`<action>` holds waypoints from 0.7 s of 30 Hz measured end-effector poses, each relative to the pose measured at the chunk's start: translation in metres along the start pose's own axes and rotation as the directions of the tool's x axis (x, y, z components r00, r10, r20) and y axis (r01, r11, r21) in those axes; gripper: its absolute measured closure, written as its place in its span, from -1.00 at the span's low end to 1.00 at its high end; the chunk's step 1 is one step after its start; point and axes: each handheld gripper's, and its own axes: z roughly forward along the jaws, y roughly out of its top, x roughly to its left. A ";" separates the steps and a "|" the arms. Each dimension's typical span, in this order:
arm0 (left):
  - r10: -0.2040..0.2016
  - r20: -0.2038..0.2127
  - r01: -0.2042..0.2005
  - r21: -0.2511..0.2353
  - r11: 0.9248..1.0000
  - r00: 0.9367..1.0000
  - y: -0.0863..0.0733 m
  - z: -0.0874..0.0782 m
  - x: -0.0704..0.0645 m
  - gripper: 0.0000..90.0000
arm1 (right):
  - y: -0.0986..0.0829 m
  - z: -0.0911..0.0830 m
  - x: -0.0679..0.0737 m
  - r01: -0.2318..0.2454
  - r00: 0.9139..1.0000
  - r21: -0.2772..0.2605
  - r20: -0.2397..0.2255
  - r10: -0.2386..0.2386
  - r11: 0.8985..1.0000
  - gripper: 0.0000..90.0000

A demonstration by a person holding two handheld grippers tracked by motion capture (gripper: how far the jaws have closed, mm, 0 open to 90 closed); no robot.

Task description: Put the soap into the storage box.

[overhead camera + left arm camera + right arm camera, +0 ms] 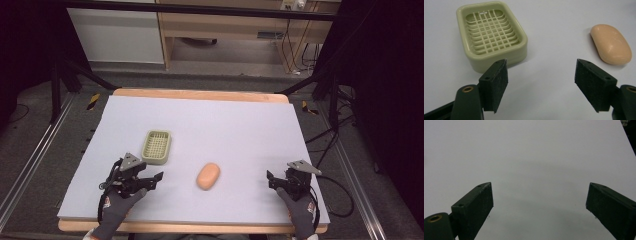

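- Two hand-held grippers rest low over a bench (200,107) covered by a pale sheet; nothing is held by either one.
- The left gripper (150,178) has its jaws spread wide and empty. In the left gripper view they frame bare sheet.
- A pale green soap dish (491,35) with a gridded floor sits just ahead of the left gripper, near its left jaw. The dish is empty.
- A peach-coloured bar of soap (611,43) lies flat on the sheet ahead of the left gripper and off to its right, apart from the dish and touching neither jaw.
- The right gripper (274,181) is also wide open and empty. From above, the soap lies well off to its left, between the two grippers.
- Judging from this layout, the work looks barely begun: the soap is not yet gripped, and the dish has not received it.
- What seems left: close a gripper on the soap, lift it, carry it across to the dish and set it on the grid.
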 end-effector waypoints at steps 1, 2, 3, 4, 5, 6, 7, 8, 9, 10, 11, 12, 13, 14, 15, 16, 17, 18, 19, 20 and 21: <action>0.001 0.004 -0.001 0.000 1.000 1.000 0.001 0.001 -0.002 -0.42 | 0.000 0.000 0.000 0.001 1.000 -0.001 0.000 -0.001 1.000 -0.83; 0.007 0.005 -0.007 0.003 1.000 1.000 0.002 0.001 -0.003 -0.42 | 0.000 0.000 0.000 0.001 1.000 -0.001 0.000 -0.001 1.000 -0.83; 0.009 0.008 -0.009 0.005 1.000 1.000 0.002 0.002 -0.004 -0.42 | 0.000 0.000 0.001 0.001 1.000 0.000 0.000 -0.001 1.000 -0.83; 0.014 0.009 -0.014 0.007 1.000 1.000 0.003 0.003 -0.006 -0.42 | 0.000 0.000 0.001 0.001 1.000 0.000 0.000 -0.001 1.000 -0.83; 0.020 0.015 -0.020 0.013 1.000 1.000 0.004 0.005 -0.010 -0.42 | 0.000 0.000 0.001 0.002 1.000 0.001 0.001 -0.002 1.000 -0.83; 0.025 0.018 -0.025 0.015 1.000 1.000 0.005 0.006 -0.011 -0.43 | 0.000 0.000 0.001 0.001 1.000 0.001 0.000 -0.001 1.000 -0.83; 0.025 0.018 -0.025 0.015 1.000 1.000 0.005 0.006 -0.011 -0.43 | 0.000 0.000 0.001 0.001 1.000 0.001 0.000 -0.001 1.000 -0.83; 0.029 0.020 -0.029 0.015 0.999 0.999 0.006 0.007 -0.013 -0.43 | 0.000 0.000 0.001 0.000 1.000 0.002 0.001 0.000 1.000 -0.83; 0.031 0.025 -0.031 0.016 0.999 0.999 0.007 0.007 -0.015 -0.43 | 0.000 0.000 0.001 0.000 1.000 0.002 0.001 0.000 1.000 -0.83; 0.041 0.030 -0.042 0.018 0.999 0.999 0.008 0.009 -0.019 -0.43 | 0.000 0.001 0.001 -0.001 1.000 0.004 0.001 0.001 1.000 -0.83; 0.041 0.030 -0.042 0.018 0.999 0.999 0.008 0.009 -0.019 -0.43 | 0.000 0.001 0.001 -0.001 1.000 0.004 0.001 0.001 1.000 -0.83; 0.046 0.033 -0.046 0.017 0.999 0.998 0.009 0.010 -0.021 -0.43 | 0.000 0.001 0.001 0.001 1.000 0.005 0.002 -0.001 1.000 -0.83; 0.047 0.035 -0.047 0.017 0.999 0.998 0.009 0.010 -0.022 -0.43 | 0.000 0.001 0.001 0.001 1.000 0.005 0.002 -0.001 1.000 -0.83; 0.048 0.037 -0.049 0.016 0.999 0.998 0.010 0.010 -0.024 -0.43 | 0.000 0.001 0.001 0.005 1.000 0.006 0.003 -0.005 1.000 -0.83; 0.050 0.036 -0.051 0.014 0.999 0.998 0.011 0.010 -0.025 -0.43 | 0.000 0.001 0.001 0.005 1.000 0.006 0.003 -0.005 1.000 -0.83; 0.049 0.039 -0.050 0.013 0.999 0.998 0.011 0.011 -0.026 -0.43 | 0.000 0.001 0.001 0.005 1.000 0.008 0.004 -0.005 1.000 -0.83; 0.050 0.039 -0.051 0.012 0.999 0.998 0.012 0.011 -0.027 -0.43 | 0.000 0.001 0.001 0.006 1.000 0.009 0.003 -0.006 1.000 -0.83; 0.050 0.042 -0.051 0.012 0.999 0.998 0.013 0.011 -0.028 -0.43 | 0.000 0.002 0.001 0.009 1.000 0.013 0.002 -0.009 1.000 -0.83; 0.052 0.042 -0.052 0.011 0.999 0.998 0.014 0.012 -0.029 -0.43 | 0.000 0.002 0.001 0.009 1.000 0.013 0.002 -0.009 1.000 -0.83; 0.054 0.045 -0.054 0.011 0.998 0.998 0.014 0.012 -0.030 -0.43 | 0.000 0.002 0.002 0.011 1.000 0.012 0.005 -0.011 1.000 -0.83; 0.056 0.048 -0.057 0.011 0.998 0.997 0.015 0.013 -0.031 -0.43 | 0.000 0.002 0.002 0.011 1.000 0.012 0.005 -0.011 1.000 -0.83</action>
